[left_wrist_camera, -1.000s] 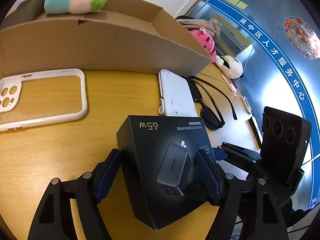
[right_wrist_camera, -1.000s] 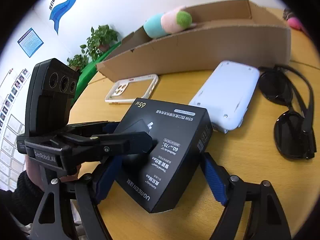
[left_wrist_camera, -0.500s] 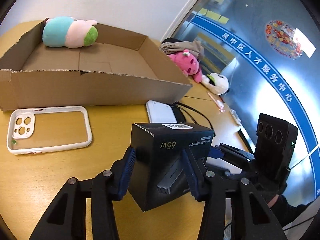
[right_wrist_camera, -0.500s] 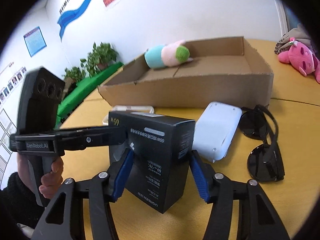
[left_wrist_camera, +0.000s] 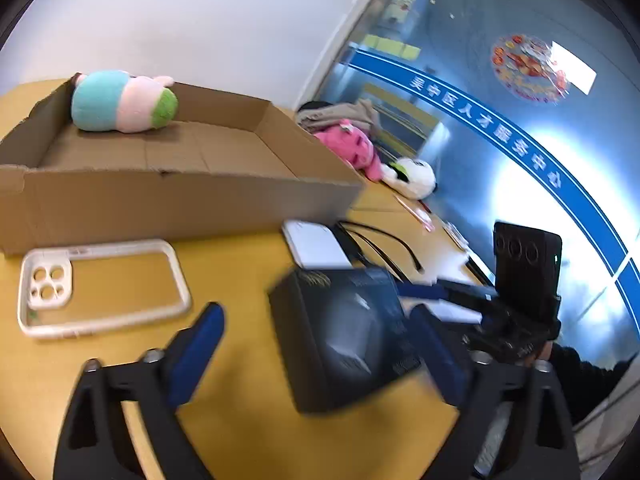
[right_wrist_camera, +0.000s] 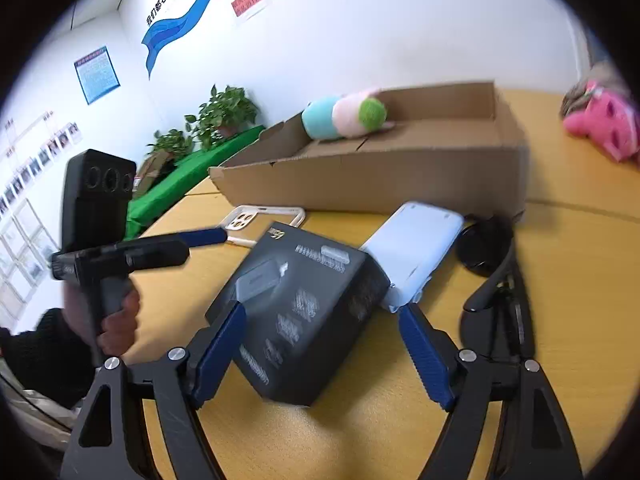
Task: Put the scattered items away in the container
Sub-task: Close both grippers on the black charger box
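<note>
Progress is sitting early: only the plush toy [left_wrist_camera: 124, 102] is lying in the cardboard box [left_wrist_camera: 180, 196]. Both the left gripper [left_wrist_camera: 316, 354] and right gripper [right_wrist_camera: 320, 354] are standing apart around the blurred black charger box [right_wrist_camera: 298, 312], at 6 o'clock of the container, with the phone case [left_wrist_camera: 100, 286], white device [right_wrist_camera: 416, 256] and sunglasses [right_wrist_camera: 490, 268] waiting on the table [right_wrist_camera: 576, 280].

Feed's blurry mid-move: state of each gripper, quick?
Left gripper: open, jaws spread around the black box, not clamping.
Right gripper: open, same box loose between its jaws.
</note>
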`<state>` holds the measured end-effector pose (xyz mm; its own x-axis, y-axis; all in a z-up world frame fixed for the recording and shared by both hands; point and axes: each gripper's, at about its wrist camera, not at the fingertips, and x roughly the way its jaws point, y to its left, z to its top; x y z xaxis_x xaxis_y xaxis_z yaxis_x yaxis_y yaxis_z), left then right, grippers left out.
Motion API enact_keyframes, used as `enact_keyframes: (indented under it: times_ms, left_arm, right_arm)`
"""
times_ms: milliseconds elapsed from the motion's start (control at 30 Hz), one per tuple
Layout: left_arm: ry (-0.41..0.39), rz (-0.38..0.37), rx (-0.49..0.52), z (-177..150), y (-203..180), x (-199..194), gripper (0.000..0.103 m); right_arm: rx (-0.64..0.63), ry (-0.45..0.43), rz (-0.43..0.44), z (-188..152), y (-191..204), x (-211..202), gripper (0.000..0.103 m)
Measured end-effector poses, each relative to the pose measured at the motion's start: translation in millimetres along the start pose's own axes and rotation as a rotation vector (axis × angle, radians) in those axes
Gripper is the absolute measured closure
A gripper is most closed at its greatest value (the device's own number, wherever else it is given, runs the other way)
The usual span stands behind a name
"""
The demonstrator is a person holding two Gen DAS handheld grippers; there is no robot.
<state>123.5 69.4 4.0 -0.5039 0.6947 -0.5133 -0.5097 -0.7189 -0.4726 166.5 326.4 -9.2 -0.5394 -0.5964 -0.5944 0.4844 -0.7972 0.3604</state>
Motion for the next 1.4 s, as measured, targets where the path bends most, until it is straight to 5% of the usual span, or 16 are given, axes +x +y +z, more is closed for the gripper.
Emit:
enact_keyframes:
  times_ms: [267,400,500,567,733,1067,1400]
  left_arm:
    - [0.248,-0.041,-0.060,5.5,21.2,69.0,0.009]
    - [0.258,-0.102,-0.133,6.2,22.6,74.7,0.025]
    - [0.262,-0.064,-0.120,6.8,16.7,73.6,0.031]
    - [0.257,-0.060,-0.121,6.7,18.2,71.3,0.034]
    - [0.219,-0.070,-0.138,7.1,24.6,54.5,0.068]
    - [0.160,-0.081,-0.077,11.6,24.9,27.1,0.085]
    - [0.165,-0.080,-0.054,11.8,23.9,21.6,0.090]
  right_arm:
    - [0.165,0.175,0.101,14.3,-24.8,47.2,0.021]
    - [0.161,0.212,0.091,19.2,-18.8,53.8,0.021]
    - [0.159,0.206,0.058,19.4,-15.9,54.3,0.027]
    - [0.201,0.176,0.056,17.2,-22.5,49.5,0.038]
    - [0.222,0.090,0.043,18.7,-34.0,29.8,0.077]
    - [0.092,0.040,0.050,23.9,-15.5,16.1,0.082]
    - [0.031,0.030,0.011,30.9,-6.0,14.9,0.086]
